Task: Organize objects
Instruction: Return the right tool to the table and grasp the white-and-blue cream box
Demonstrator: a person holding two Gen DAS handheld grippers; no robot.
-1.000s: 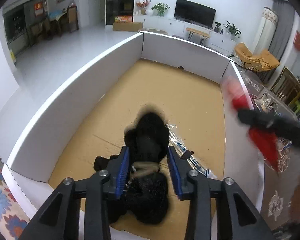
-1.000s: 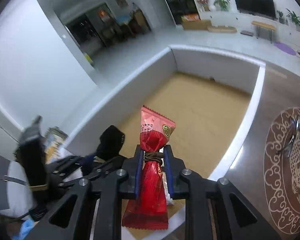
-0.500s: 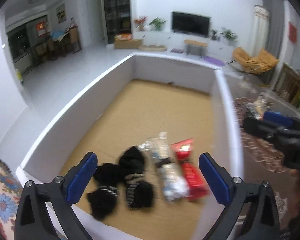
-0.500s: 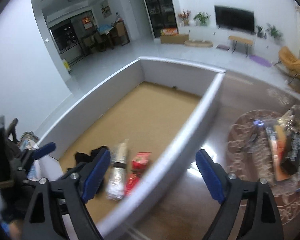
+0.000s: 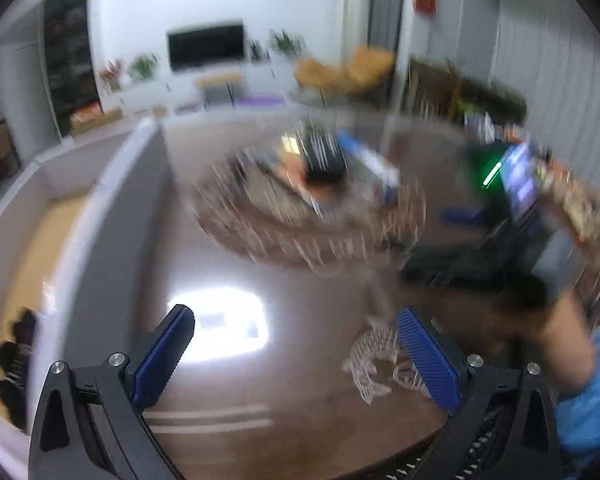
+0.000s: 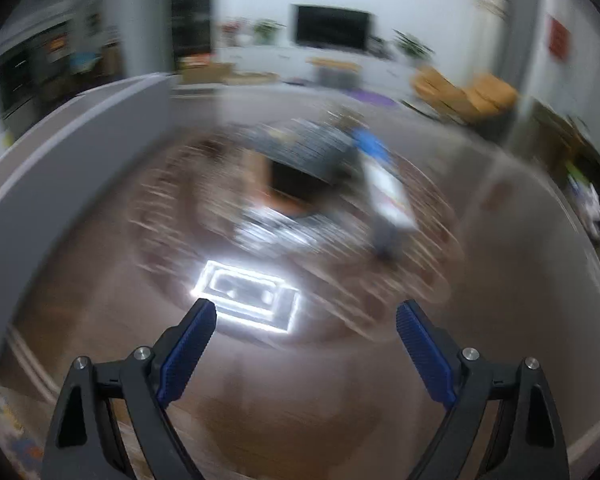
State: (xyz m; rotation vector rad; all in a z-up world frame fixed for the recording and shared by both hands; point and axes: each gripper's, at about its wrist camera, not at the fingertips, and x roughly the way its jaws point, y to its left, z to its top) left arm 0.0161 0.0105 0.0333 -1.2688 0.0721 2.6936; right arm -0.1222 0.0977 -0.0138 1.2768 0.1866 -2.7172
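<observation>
Both views are motion-blurred. My left gripper [image 5: 296, 354] is open and empty above a glossy brown table. My right gripper [image 6: 306, 350] is open and empty above the same table [image 6: 500, 280]. A blurred pile of packaged objects [image 6: 312, 192] lies on a round patterned motif ahead; it also shows in the left wrist view [image 5: 324, 172]. The white-walled bin [image 5: 112, 216] is at the left, with black cloth items [image 5: 16, 356] on its tan floor. The other gripper and the hand holding it [image 5: 512, 264] are at the right of the left wrist view.
The bin's white wall [image 6: 60, 152] runs along the left of the right wrist view. A bright lamp reflection [image 6: 248, 300] shines on the table. A white fish motif [image 5: 376, 360] is near my left gripper. Cluttered items [image 5: 520, 168] lie far right.
Both grippers have let go of the black cloth and the red packet in the bin, opened wide, and swung right from the bin toward the pile on the table.
</observation>
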